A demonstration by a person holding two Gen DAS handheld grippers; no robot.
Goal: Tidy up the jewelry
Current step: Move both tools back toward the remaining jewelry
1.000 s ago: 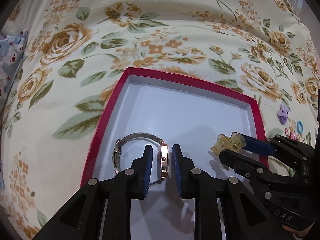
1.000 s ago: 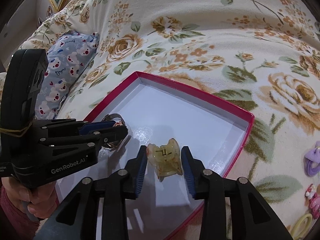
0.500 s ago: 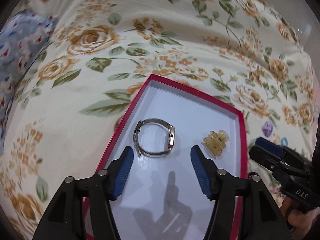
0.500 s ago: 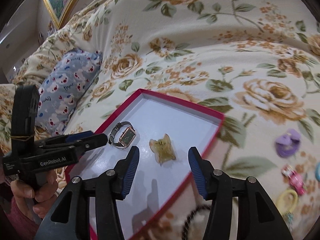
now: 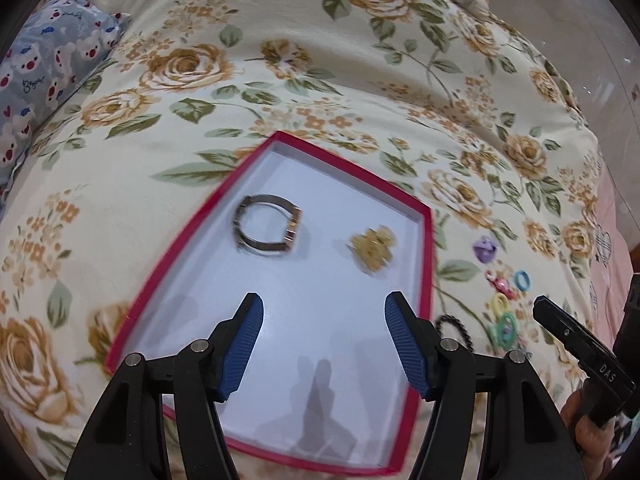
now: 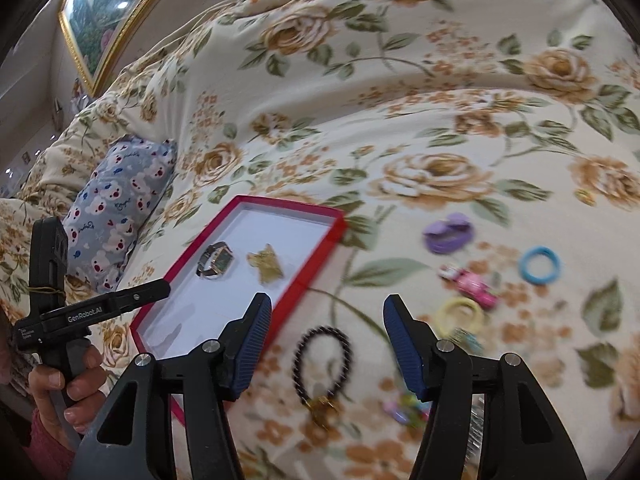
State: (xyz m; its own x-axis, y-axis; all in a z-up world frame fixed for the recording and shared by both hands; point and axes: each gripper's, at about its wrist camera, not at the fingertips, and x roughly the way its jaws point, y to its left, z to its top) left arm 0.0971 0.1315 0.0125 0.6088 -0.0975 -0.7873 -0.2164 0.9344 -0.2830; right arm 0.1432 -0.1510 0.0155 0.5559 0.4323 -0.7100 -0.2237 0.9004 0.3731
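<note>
Bracelet (image 6: 322,364) on bedspread (image 6: 400,112) between spread right gripper (image 6: 324,344) fingers.

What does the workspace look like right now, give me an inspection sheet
Surface: flowered bedspread.
Job's things: watch and yellow hair clip lie apart in the red box; black bracelet lies on the bedspread beside it.
Clutter: purple clip, blue ring, pink clip, yellow ring.
Grippers: left gripper and right gripper open, empty.
Cables: nothing seen.
Surroundings: pillow, framed picture.
</note>
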